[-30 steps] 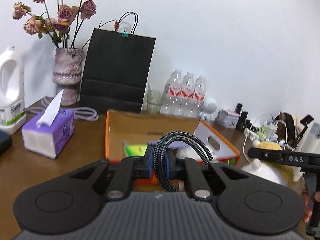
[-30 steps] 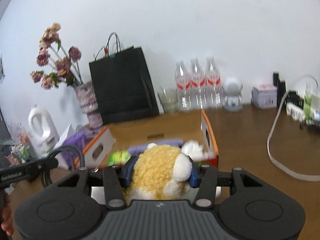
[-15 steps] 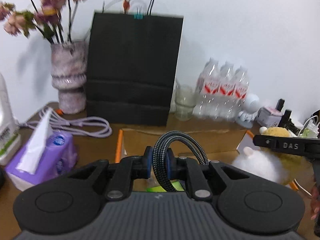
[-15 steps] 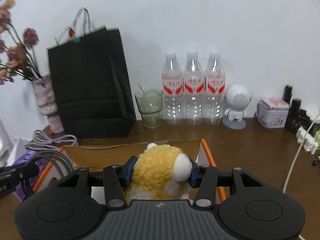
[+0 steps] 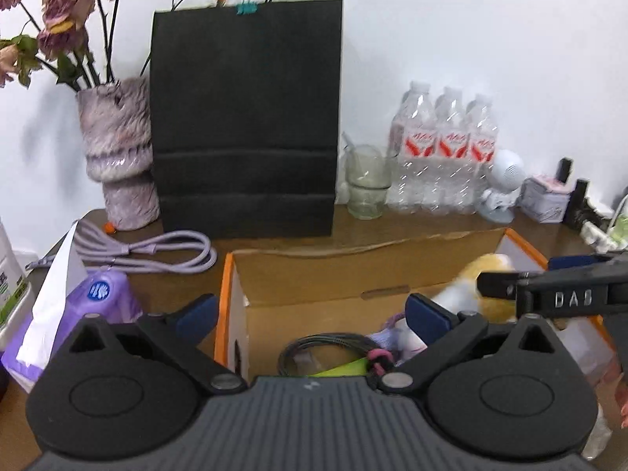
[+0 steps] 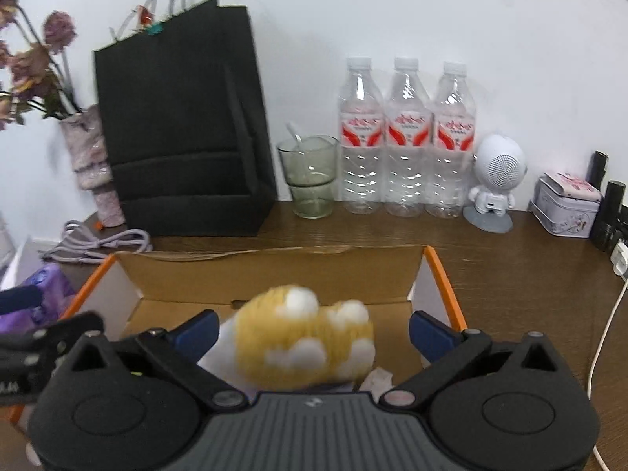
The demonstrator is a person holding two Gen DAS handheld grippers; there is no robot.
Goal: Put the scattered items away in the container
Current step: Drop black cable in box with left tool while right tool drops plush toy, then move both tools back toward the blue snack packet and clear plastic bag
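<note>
the left hand-held gripper (image 5: pixel 312 316) is over the box (image 5: pixel 314 271), its jaws opening wide with nothing pressed between them; the black cable (image 5: pixel 325 349) lies coiled in the box just below and ahead of it. the right hand-held gripper (image 6: pixel 314 327) is over the same box (image 6: pixel 274 265), jaws opening wide too; the toy (image 6: pixel 304 341) sits blurred between its pads, touching neither. a bag (image 5: pixel 245 117) stands beyond the box on the table (image 6: pixel 510 259).
</note>
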